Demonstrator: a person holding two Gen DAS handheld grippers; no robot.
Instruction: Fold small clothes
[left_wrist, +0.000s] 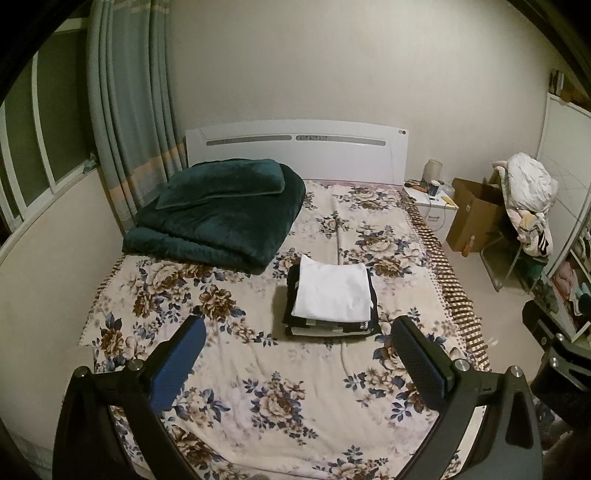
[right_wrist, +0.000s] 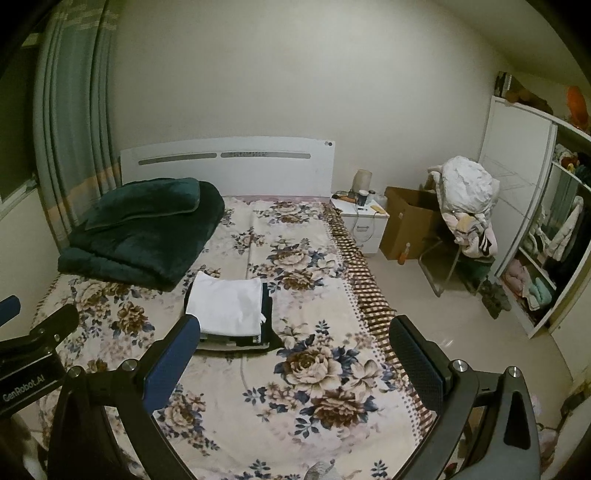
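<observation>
A neat stack of folded clothes (left_wrist: 330, 301) lies on the bed (left_wrist: 229, 369), with a white garment (left_wrist: 334, 290) folded flat into a rectangle on top and dark, black-looking pieces beneath it; a striped or patterned layer shows at the stack's near edge. How many garments are in the stack cannot be told, since only the edges of the lower ones show.

Taking the stack as the landmark: the left tongs (left_wrist: 299, 347) hang above the bed just in front of it, spread wide and holding nothing, with the stack lying beyond the gap between the fingertips. In the right wrist view the stack (right_wrist: 229, 312) sits beyond and just behind the left-hand fingertip of the right tongs (right_wrist: 295, 347), which are also spread wide and empty; their right-hand fingertip reaches out past the bed's edge over the floor.

Behind the stack and to its left lies one folded dark green quilt (left_wrist: 218, 214) with one matching pillow (left_wrist: 221, 181) on top. Farther behind stands the white headboard (left_wrist: 295, 147). To the stack's right, off the bed, are one nightstand (right_wrist: 362, 221), one cardboard box (right_wrist: 406, 221) and one chair piled with clothes (right_wrist: 467, 199).
</observation>
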